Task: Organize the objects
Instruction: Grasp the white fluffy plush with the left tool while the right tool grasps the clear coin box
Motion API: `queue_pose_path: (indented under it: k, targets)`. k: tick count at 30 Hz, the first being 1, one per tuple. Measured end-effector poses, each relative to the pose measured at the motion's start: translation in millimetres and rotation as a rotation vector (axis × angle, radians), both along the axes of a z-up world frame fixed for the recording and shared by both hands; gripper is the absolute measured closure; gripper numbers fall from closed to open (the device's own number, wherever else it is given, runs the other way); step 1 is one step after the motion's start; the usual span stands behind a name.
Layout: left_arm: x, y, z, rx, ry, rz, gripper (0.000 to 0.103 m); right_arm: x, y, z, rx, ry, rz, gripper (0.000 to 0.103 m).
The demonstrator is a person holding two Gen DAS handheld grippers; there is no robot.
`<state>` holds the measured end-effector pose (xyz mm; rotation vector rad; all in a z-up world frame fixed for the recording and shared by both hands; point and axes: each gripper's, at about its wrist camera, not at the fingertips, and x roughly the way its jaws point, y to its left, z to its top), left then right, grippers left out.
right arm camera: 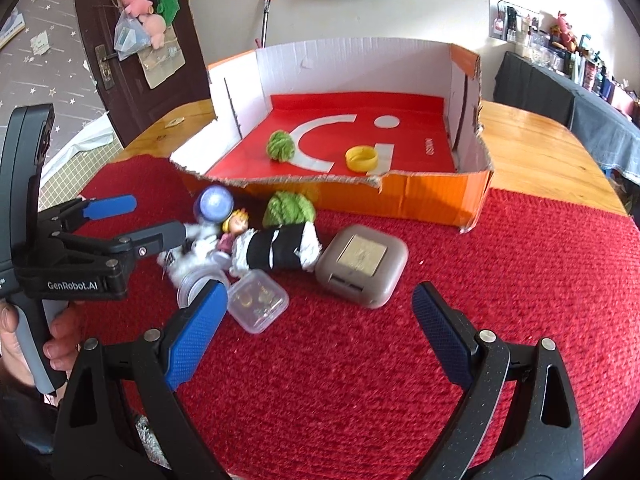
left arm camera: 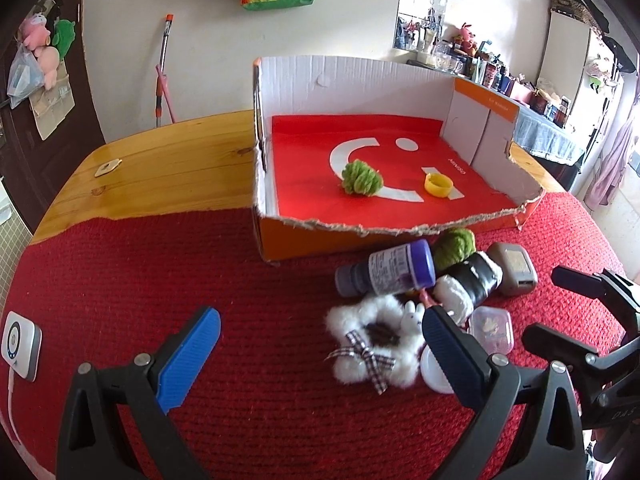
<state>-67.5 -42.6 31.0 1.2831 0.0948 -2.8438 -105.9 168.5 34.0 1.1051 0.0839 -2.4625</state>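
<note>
An orange cardboard box [left arm camera: 400, 80] [right arm camera: 404, 196] with a red liner holds a green yarn ball [left arm camera: 362, 178] [right arm camera: 281, 145] and a yellow cap [left arm camera: 439, 185] [right arm camera: 361, 158]. In front of it on the red mat lie a purple bottle [left arm camera: 388, 268] [right arm camera: 214, 204], a second green yarn ball [left arm camera: 454, 246] [right arm camera: 288, 208], a black-and-white yarn roll [left arm camera: 468, 284] [right arm camera: 278, 254], a grey case [left arm camera: 516, 268] [right arm camera: 362, 266], a white fluffy star [left arm camera: 372, 344], a clear small box [left arm camera: 492, 330] [right arm camera: 258, 304] and a small doll [right arm camera: 234, 228]. My left gripper [left arm camera: 320, 320] [right arm camera: 154, 220] is open beside the star. My right gripper [right arm camera: 320, 296] [left arm camera: 552, 300] is open before the case.
A wooden table [left arm camera: 160, 168] [right arm camera: 536, 148] extends beyond the red mat [left arm camera: 200, 280]. A white device [left arm camera: 20, 346] with a cable lies at the mat's left edge. A white round lid [left arm camera: 434, 370] sits by the star.
</note>
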Motion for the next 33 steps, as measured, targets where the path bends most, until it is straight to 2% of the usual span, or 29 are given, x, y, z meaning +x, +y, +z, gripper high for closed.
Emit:
queue_pose_path:
  k: [13, 24, 25, 26, 29, 33]
  targets:
    - [7.8, 7.1, -14.7, -0.020, -0.035, -0.053, 0.008, 12.9, -19.2, -13.6, 0.062, -0.009, 0.059, 0.023]
    - [0.1, 10.5, -24.0, -0.028, -0.061, -0.054, 0.009, 9.5, -24.9, -21.8, 0.086, -0.005, 0.070, 0.028]
    - [-0.9, 11.0, -24.1, -0.028, -0.063, -0.109, 0.009, 8.7, -25.1, -22.0, 0.088, -0.001, 0.069, 0.031]
    - [-1.6, 12.0, -24.4, -0.031, -0.062, -0.109, 0.009, 8.2, -25.6, -22.0, 0.091, 0.001, 0.068, 0.038]
    - [-2.5, 14.1, -25.7, -0.038, -0.058, -0.110, 0.009, 8.0, -28.7, -21.7, 0.105, 0.009, 0.075, 0.047]
    - [-2.8, 14.5, -25.4, -0.035, -0.053, -0.109, 0.013, 6.5, -33.8, -21.9, 0.110, 0.017, 0.090, 0.054]
